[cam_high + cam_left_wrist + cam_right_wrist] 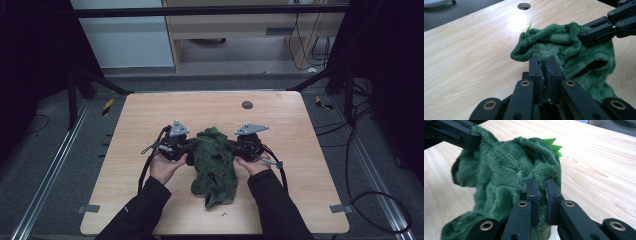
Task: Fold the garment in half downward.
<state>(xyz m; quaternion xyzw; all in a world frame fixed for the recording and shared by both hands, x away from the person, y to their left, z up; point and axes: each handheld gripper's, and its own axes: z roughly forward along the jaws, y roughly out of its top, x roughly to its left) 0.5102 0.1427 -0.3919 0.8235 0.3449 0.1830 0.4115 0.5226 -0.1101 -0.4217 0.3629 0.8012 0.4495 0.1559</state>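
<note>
At the near edge of the high view, two forearms in dark sleeves (pixel 145 207) are seen coming in over the light wooden table (pixel 150 115), and a small dark mark (pixel 224 215) is seen on the wood just beyond them, near the front edge. A crumpled dark green fleece garment (pixel 215 167) is spread across the middle of the table, its near end lying on the wood between the sleeves and its far end bunched up between the two tools. The left gripper (pixel 189 152) is held at the garment's left side; in the left gripper view its jaws are seen clenched on a fold of the green fleece (pixel 564 50), with almost no gap between the pads. The right gripper (pixel 234 146) is held at the garment's right side, and in the right gripper view its jaws are likewise seen closed on a ridge of the fleece (pixel 506 170). Small bright green felt points (pixel 554 146) are seen at the garment's far edge. Farther off, a round dark hole (pixel 247 105) is set in the tabletop near its far edge.
</note>
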